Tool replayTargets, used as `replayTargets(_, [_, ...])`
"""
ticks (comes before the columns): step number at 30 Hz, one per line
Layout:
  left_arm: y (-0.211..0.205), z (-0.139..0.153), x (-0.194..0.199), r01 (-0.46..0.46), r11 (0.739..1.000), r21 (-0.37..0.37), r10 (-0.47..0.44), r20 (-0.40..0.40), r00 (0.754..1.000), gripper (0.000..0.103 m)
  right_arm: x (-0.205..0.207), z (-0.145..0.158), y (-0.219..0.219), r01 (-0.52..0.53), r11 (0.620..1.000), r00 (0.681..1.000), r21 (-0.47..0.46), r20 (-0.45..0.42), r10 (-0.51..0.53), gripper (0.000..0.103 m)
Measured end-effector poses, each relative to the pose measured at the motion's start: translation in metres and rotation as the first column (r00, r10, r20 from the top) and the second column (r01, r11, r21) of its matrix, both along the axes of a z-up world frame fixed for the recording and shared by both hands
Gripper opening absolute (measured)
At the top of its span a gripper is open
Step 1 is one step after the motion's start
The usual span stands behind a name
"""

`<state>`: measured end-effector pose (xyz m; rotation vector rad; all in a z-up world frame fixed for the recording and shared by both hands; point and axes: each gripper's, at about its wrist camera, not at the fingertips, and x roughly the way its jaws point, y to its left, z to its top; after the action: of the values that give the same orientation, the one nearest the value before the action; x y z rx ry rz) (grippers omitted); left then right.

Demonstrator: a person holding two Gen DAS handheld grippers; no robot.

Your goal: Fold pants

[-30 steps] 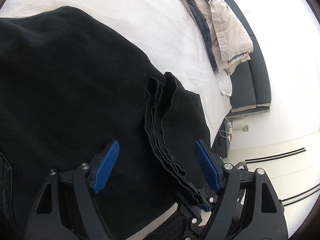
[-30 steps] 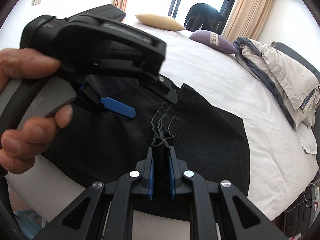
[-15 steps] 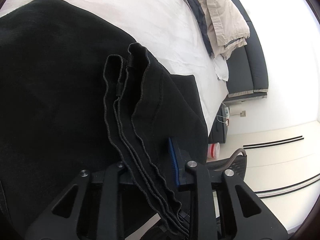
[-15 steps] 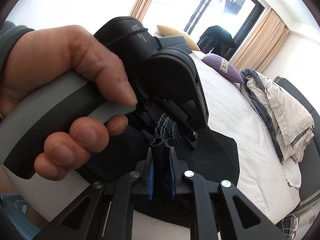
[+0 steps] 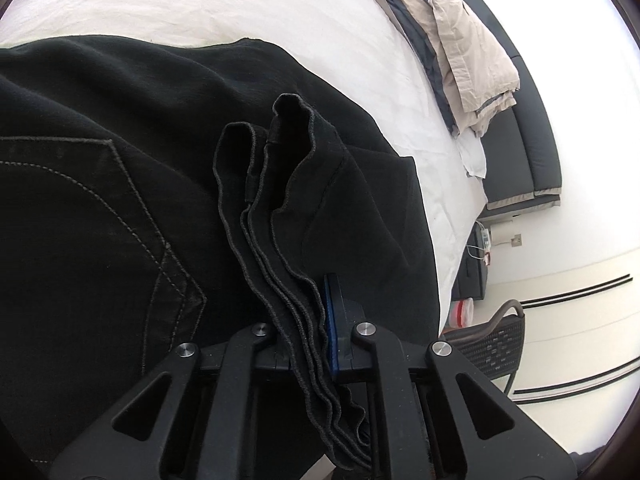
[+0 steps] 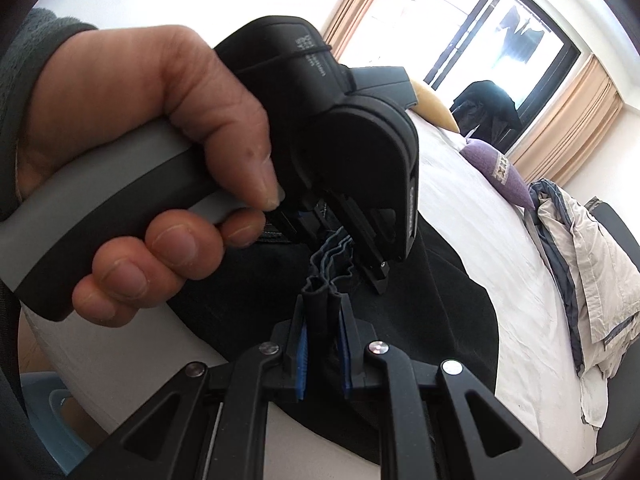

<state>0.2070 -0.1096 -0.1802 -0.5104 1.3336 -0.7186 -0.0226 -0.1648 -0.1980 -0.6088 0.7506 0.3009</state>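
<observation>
- Left wrist: left claw [image 5: 310, 334] clamped on the bunched hem of the black pants [image 5: 120, 200] lying on the bed [image 5: 240, 4]; best kept pinched through all layers.
- Right wrist: right claw [image 6: 324, 350] clamped on the same hem, just beside; best lifted level together.

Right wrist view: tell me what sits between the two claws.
Only the bunched hem of the black pants spans from the right claw to the left claw, seen in the right wrist view.
</observation>
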Motion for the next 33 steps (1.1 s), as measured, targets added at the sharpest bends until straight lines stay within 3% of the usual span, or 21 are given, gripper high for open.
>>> replayTargets(12, [0.033,-0.008,-0.009,-0.031,0.999,0.024,0.031,0.007,0.999,0.009,0.021,-0.002,-0.007,-0.061,0.998,0.998,-0.01,-0.02,0.061,0.015])
replayTargets(16, [0.043,-0.022,-0.007,-0.045,0.999,0.007,0.045,-0.029,0.999,0.009,0.033,-0.012,-0.013,-0.055,0.998,0.996,0.008,-0.076,0.056,0.015])
replayTargets(21, [0.054,-0.017,-0.009,-0.052,0.998,0.028,0.053,-0.039,0.998,0.01,0.04,-0.021,-0.027,-0.017,0.997,0.987,0.071,-0.161,0.028,0.02])
replayTargets(23, [0.057,-0.007,-0.011,-0.05,0.997,0.052,0.052,-0.027,0.998,0.011,0.044,-0.015,-0.039,-0.001,0.993,0.98,0.121,-0.196,0.025,0.03])
replayTargets(25, [0.062,0.007,-0.012,-0.062,0.991,0.122,0.06,0.017,0.998,0.014,0.048,-0.004,-0.058,0.035,0.976,0.967,0.216,-0.252,0.021,0.043])
replayTargets(26, [0.065,0.014,-0.011,-0.076,0.983,0.167,0.069,0.046,0.997,0.014,0.05,0.004,-0.072,0.053,0.956,0.956,0.288,-0.293,0.035,0.049])
replayTargets(27, [0.064,0.025,-0.009,-0.092,0.976,0.196,0.078,0.076,0.994,0.014,0.052,0.014,-0.089,0.069,0.923,0.942,0.38,-0.33,0.065,0.05])
replayTargets(29, [0.061,0.042,-0.008,-0.099,0.975,0.198,0.076,0.124,0.989,0.014,0.061,0.034,-0.135,0.127,0.838,0.934,0.53,-0.35,0.08,0.052])
replayTargets(31, [0.044,0.059,-0.009,-0.08,0.983,0.162,0.052,0.169,0.984,0.014,0.084,0.042,-0.196,0.244,0.726,0.92,0.642,-0.39,0.036,0.052])
replayTargets(33, [0.013,0.071,-0.012,-0.012,0.995,0.094,-0.008,0.209,0.978,0.014,0.112,0.04,-0.259,0.343,0.584,0.902,0.736,-0.432,0.016,0.052])
